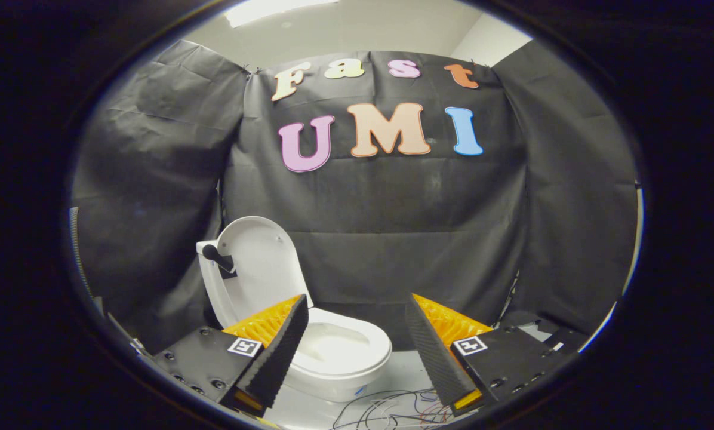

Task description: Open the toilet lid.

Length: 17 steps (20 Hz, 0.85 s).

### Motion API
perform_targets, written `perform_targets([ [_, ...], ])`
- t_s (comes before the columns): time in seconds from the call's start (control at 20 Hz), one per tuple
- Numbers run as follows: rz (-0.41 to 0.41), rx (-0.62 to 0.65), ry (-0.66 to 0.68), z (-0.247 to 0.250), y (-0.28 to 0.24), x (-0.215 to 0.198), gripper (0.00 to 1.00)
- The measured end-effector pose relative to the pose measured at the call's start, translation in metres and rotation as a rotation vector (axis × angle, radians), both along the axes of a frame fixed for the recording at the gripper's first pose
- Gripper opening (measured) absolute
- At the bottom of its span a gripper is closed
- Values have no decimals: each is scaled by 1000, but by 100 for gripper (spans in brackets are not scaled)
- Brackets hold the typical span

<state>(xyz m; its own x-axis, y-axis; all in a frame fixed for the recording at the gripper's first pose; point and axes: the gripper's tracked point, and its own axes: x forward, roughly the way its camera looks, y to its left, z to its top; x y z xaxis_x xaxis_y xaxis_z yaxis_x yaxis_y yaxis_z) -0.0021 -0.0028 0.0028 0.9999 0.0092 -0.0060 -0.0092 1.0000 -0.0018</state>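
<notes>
A small white toilet [333,352] stands on the pale floor ahead of me, partly behind my left finger [276,352]. Its lid [255,263] is raised upright, leaning back toward the cloth wall, and the bowl [333,343] lies uncovered. A dark handle [217,255] sticks out from the lid's left edge. My gripper [357,331] is open, fingers spread wide, nothing between them. The toilet sits just beyond the fingertips, left of the gap's centre.
Black cloth walls close in the booth behind and on both sides of the toilet. A tangle of thin wires [393,409] lies on the floor between my fingers, near the toilet's base. Dark gear [542,328] sits low on the right.
</notes>
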Motion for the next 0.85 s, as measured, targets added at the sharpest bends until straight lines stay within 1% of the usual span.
perform_targets([
  [0.85, 2, -1, 1, 0, -1, -1, 90],
])
